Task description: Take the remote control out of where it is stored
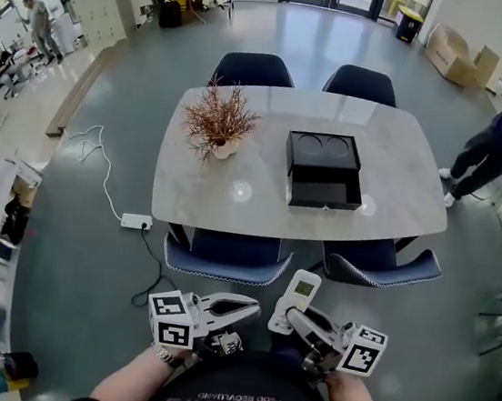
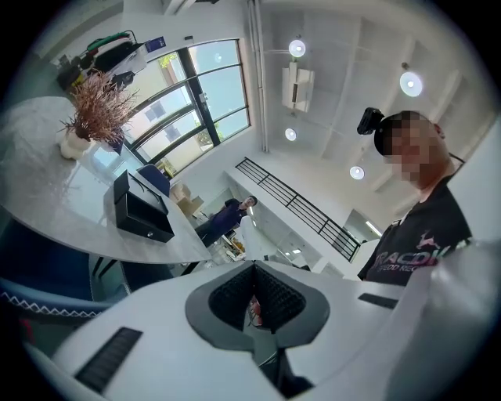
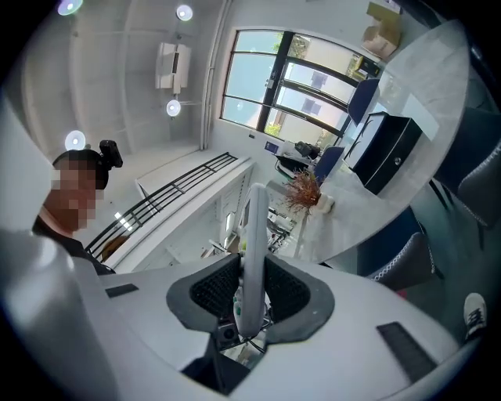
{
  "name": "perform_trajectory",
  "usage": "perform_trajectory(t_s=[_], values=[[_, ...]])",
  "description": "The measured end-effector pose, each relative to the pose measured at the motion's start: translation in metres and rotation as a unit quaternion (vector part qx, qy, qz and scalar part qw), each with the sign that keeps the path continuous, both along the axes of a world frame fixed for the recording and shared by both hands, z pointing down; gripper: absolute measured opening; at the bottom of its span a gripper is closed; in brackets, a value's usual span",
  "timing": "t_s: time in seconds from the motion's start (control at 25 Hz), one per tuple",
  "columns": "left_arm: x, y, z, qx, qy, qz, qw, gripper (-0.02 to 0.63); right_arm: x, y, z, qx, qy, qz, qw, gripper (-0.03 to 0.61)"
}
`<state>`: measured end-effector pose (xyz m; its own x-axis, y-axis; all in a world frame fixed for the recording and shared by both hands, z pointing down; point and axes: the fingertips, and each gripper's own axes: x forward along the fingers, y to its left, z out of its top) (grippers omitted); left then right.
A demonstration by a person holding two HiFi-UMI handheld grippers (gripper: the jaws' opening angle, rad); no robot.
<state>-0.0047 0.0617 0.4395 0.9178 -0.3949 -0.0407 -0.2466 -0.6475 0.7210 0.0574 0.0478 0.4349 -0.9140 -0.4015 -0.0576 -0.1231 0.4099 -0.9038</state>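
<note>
Off the desk: remote (image 1: 299, 295) in right claw (image 1: 291, 320)

Near the person's waist, the right claw pinches the white remote edge-on, well apart from the desk (image 1: 259, 207) and the black box (image 1: 326, 150) on it, whose drawer stands open. Left claw (image 1: 248, 311) is pressed together, empty.

Box (image 1: 324, 170) is sitting on the table (image 1: 394, 159), right of centre. Plant (image 1: 218, 119) is standing on the table's left half. Two chairs (image 1: 255, 67) are standing behind the table, and two more (image 1: 225, 258) are sitting at its near edge. Power strip (image 1: 135, 221) is lying on the floor, left of the table. Remote control (image 1: 297, 300) is sitting between the right gripper's (image 1: 297, 320) jaws, before the table's near edge.
</note>
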Motion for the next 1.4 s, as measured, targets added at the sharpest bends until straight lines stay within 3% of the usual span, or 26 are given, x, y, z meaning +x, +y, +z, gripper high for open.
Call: perform_trajectory(t_s=[0.28,0.64,0.84,1.4], values=[[0.004,0.029,0.0,0.0,0.003,0.013,0.9999,0.0,0.0,0.03,0.001,0.02,0.014,0.011,1.0,0.11],[0.002,0.055,0.0,-0.006,0.012,0.017,0.9998,0.0,-0.013,0.066,-0.001,0.006,-0.011,-0.003,1.0,0.11],[-0.002,0.056,0.0,0.0,0.008,0.012,0.9999,0.0,-0.015,0.066,-0.001,0.026,0.003,-0.008,1.0,0.11],[-0.014,0.049,0.009,-0.011,0.008,-0.004,0.9999,0.0,-0.027,0.06,0.013,0.01,-0.001,-0.025,1.0,0.11]])
